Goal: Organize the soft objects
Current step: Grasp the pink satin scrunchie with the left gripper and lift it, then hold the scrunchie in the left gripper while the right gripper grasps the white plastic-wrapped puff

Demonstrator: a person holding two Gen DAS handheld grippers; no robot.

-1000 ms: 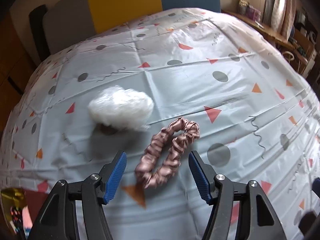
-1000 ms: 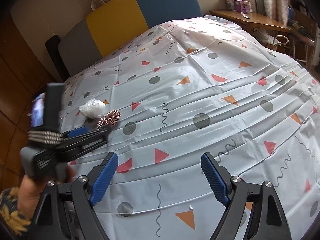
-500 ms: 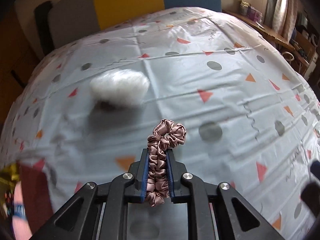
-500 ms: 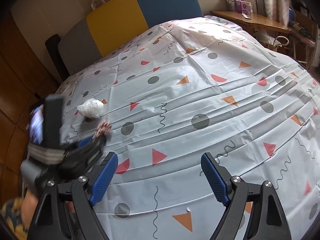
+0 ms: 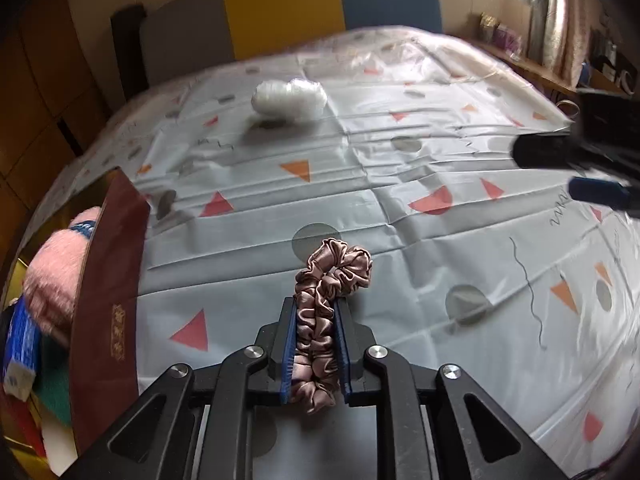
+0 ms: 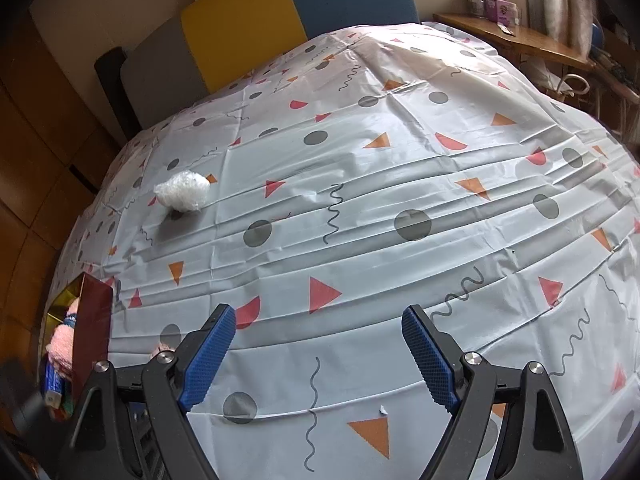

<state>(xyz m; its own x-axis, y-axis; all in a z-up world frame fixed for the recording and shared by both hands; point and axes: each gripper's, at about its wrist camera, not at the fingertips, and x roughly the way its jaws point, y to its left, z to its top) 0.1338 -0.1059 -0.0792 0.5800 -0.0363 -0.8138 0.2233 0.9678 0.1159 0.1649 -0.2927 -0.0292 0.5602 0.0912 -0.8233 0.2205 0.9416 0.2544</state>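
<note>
My left gripper (image 5: 315, 312) is shut on a dusty-pink satin scrunchie (image 5: 328, 280) and holds it above the patterned tablecloth. A white crumpled plastic wad (image 5: 289, 96) lies farther back on the cloth; it also shows in the right wrist view (image 6: 183, 191). A dark red box (image 5: 106, 312) at the left edge holds a pink fluffy item (image 5: 56, 276); the box also shows in the right wrist view (image 6: 92, 328). My right gripper (image 6: 316, 354) is open and empty above the near part of the table. A bit of the scrunchie (image 6: 162, 348) peeks out beside its left finger.
The table carries a light blue cloth (image 6: 400, 184) with triangles, dots and squiggles. A chair with a yellow and blue back (image 6: 296, 12) stands behind it. A wooden shelf with clutter (image 6: 516, 36) is at the far right. The right gripper's tip (image 5: 592, 192) shows in the left wrist view.
My left gripper closed on the scrunchie, lifted it and carried it toward the near left, beside the red box. The right gripper stayed open and nearly still.
</note>
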